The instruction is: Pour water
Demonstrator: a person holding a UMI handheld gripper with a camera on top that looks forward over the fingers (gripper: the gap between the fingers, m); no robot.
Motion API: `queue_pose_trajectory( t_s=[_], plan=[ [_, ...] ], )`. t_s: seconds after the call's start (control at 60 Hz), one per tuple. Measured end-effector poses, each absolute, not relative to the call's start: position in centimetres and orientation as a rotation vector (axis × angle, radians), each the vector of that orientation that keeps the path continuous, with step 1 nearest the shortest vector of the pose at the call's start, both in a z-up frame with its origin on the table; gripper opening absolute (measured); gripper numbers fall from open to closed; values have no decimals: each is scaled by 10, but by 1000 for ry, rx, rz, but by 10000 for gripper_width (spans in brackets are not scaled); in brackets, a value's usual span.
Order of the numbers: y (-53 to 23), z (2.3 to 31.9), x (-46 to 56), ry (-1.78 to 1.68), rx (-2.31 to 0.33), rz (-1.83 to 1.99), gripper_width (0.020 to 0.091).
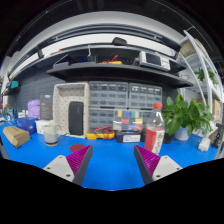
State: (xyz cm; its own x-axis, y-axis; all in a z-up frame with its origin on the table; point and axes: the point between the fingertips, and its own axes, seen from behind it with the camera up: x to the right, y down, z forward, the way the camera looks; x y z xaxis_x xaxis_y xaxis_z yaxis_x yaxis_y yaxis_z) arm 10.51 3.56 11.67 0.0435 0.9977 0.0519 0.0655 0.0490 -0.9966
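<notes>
1. My claw (113, 163) is spread wide with nothing between its purple pads (78, 160); it hangs over the bare blue table (112, 170).

2. The bottle (154, 130) stands upright on the table beyond the right finger, toward the far right, just in front of a leafy potted plant (187, 115). It is well apart from the claw.

3. A pale cup (51, 137) sits on the table beyond the left finger, toward the far left. I judge it the likely receiver, though I cannot confirm that.

4. The bottle is clear plastic with a red cap and a red-and-white label round its middle. I cannot tell the fill level.

5. Risk: the bottle is tall and narrow. An off-centre approach by one finger could knock it over toward the plant.

6. Risk: thin plastic may buckle under the squeeze, or slip on the label.

7. Risk: the cap appears to be on. If so, tilting will pour nothing until it is removed.

8. Risk: bottle and cup are well apart, so a long carry across the table could slosh or miss the small mouth of the cup.

9. Small coloured items (104, 133) crowd the far side of the table between the two and could be struck in transit.
</notes>
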Motion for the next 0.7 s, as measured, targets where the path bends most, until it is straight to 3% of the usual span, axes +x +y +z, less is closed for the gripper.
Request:
queue_pose_trajectory(
  t_s=[0.15, 0.167, 0.2, 0.35, 0.7],
  plan=[
    [99, 109, 116, -1184, -1286, 1051, 862],
    [75, 113, 105, -1179, -1291, 1047, 862],
    [119, 106, 114, -1168, -1301, 1041, 863],
    [168, 106, 92, -1137, -1302, 1007, 853],
    [193, 115, 10, -1187, -1247, 1039, 828]
  ],
)
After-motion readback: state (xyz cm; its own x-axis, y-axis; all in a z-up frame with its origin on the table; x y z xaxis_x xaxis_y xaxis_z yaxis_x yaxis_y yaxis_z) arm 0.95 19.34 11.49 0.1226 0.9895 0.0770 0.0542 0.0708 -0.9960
